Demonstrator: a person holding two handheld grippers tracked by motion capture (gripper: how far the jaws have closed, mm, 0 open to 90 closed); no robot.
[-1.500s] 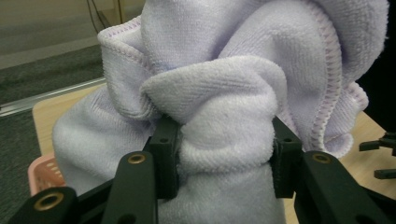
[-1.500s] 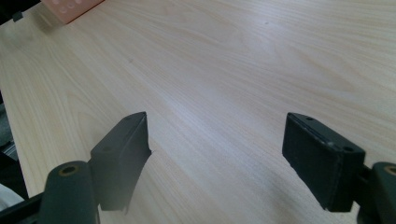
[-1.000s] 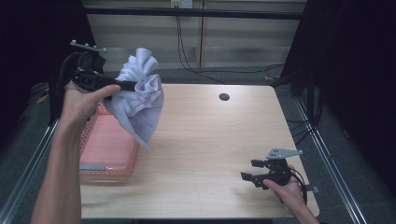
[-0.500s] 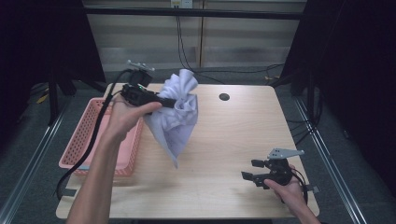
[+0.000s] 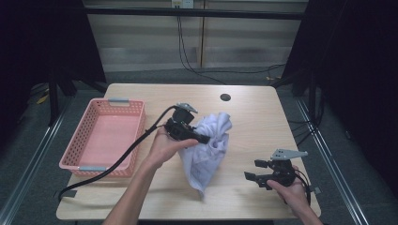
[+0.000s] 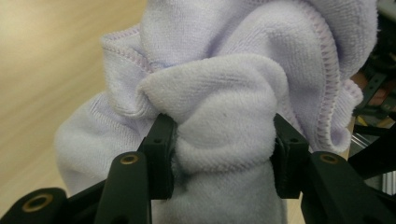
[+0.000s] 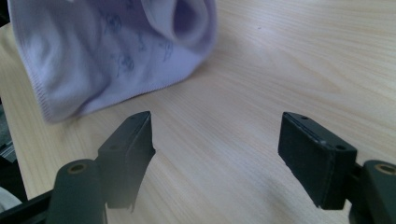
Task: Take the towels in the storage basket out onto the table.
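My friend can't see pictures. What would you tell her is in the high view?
A person's left gripper pinches a bunched pale purple towel whose lower end touches the wooden table. To its left sits an empty pink basket. Near the table's front right edge, the right gripper waits with open jaws.

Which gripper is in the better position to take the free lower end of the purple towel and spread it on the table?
The right gripper. Its jaws are open and empty, low over the table, near the purple towel's hanging end. The left gripper is already clamped on the bunched top.
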